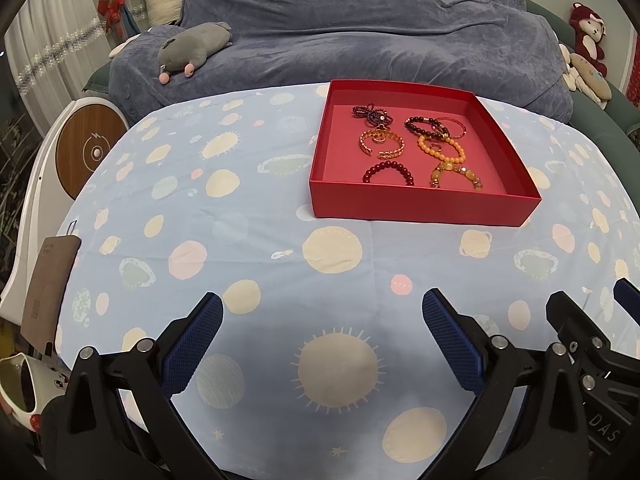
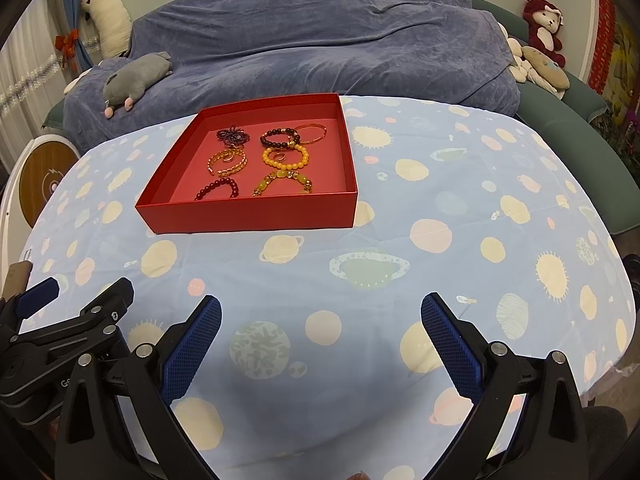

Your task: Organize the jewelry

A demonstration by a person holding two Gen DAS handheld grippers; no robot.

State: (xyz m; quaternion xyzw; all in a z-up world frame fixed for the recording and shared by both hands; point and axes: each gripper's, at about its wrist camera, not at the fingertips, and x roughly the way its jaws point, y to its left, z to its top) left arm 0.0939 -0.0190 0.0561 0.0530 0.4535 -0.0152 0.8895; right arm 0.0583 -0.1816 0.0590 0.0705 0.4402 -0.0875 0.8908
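Both wrist views look forward, low over the table (image 1: 248, 216), sharing the red tray (image 2: 248, 212) ahead.

Left gripper (image 1: 322, 340): black frame, blue textured pads, silver screws.
Right gripper (image 2: 320, 340): same black frame, blue pads.

A table under a pale blue planet-print cloth (image 1: 240, 240) fills the foreground. Behind it, at twelve o'clock, stands a green sofa draped in a blue-grey blanket (image 1: 360, 32) (a grey plush animal (image 1: 192, 50) lies on it). White curtains (image 1: 44, 52) hang at ten o'clock, and a red plush monkey (image 2: 544, 28) sits at two.
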